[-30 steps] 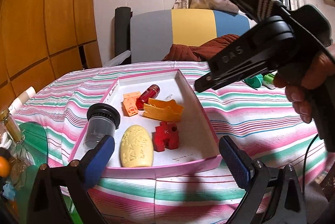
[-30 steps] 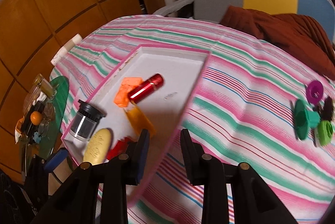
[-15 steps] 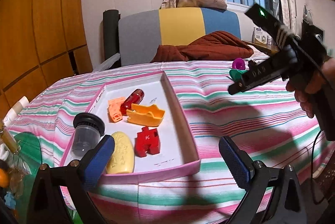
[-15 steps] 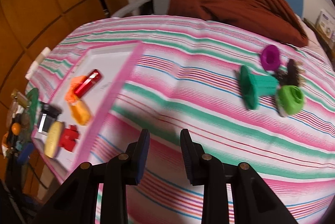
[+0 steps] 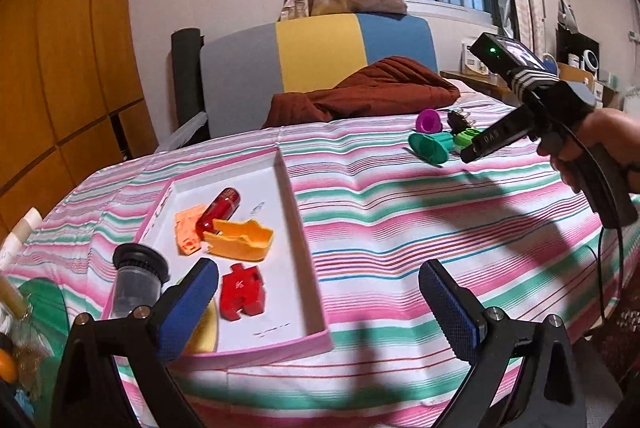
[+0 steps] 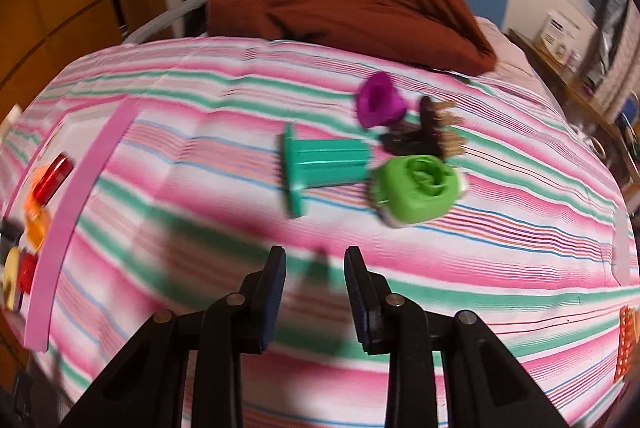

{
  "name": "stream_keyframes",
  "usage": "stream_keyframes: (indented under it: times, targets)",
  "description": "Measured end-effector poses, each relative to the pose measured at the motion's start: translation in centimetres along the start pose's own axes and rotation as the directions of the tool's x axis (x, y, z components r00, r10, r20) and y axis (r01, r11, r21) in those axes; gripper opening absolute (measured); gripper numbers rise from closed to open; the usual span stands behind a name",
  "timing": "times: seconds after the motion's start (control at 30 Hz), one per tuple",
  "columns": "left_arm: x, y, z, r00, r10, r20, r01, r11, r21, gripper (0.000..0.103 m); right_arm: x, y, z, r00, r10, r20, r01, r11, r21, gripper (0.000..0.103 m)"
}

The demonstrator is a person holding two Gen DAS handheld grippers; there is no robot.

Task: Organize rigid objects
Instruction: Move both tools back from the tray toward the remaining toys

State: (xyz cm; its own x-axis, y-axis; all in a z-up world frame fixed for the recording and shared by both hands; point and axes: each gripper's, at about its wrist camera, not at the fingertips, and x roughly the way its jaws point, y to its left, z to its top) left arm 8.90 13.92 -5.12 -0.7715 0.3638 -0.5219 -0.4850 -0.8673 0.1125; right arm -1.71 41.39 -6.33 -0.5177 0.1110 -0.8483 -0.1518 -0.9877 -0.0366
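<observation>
Right gripper has swung away from the tray toward the loose toys; jaws nearly together, pinching nothing. Just ahead of it: teal piece, green piece, purple cup beyond. Left gripper spread wide, empty, low over the tray's near edge.

1. My left gripper, black with blue ribbed pads, has its jaws spread wide with nothing between them.
2. My right gripper, black with dark blue pads, is pitched steeply down, jaws drawn near each other, a narrow gap left, empty.
3. My right hand wraps that gripper's black pistol handle.
</observation>
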Motion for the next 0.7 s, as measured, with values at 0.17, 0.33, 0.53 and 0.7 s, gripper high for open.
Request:
stream_keyframes:
  times: [0.17,0.33,0.53,0.7]
  targets:
    - [0.8,-0.9,1.1,0.999,-0.031,-0.007,0.031,0.999,0.011,0.101,0.8,-3.1,0.9,0.999,-0.038,-0.002,0.038,0.996,0.086,0.03]
    - [2.2,-2.4,2.8,0.999,-0.054,-0.004,0.054,0.998,0.037,0.103,1.6,-6.2,0.7,0.999,-0.005,-0.034,0.013,0.971,0.239,0.032]
    - [5.1,-5.1,6.1,0.996,-0.093,-0.013,0.094,0.992,0.086,0.103,2.0,-9.4,0.0,0.998,0.031,-0.06,-0.003,0.913,0.407,0.036]
    - [8.9,-7.4,8.7,0.993,-0.105,-0.05,0.111,0.986,0.122,0.103,2.9,-12.4,-1.4,0.991,0.066,-0.113,0.007,0.835,0.55,0.036]
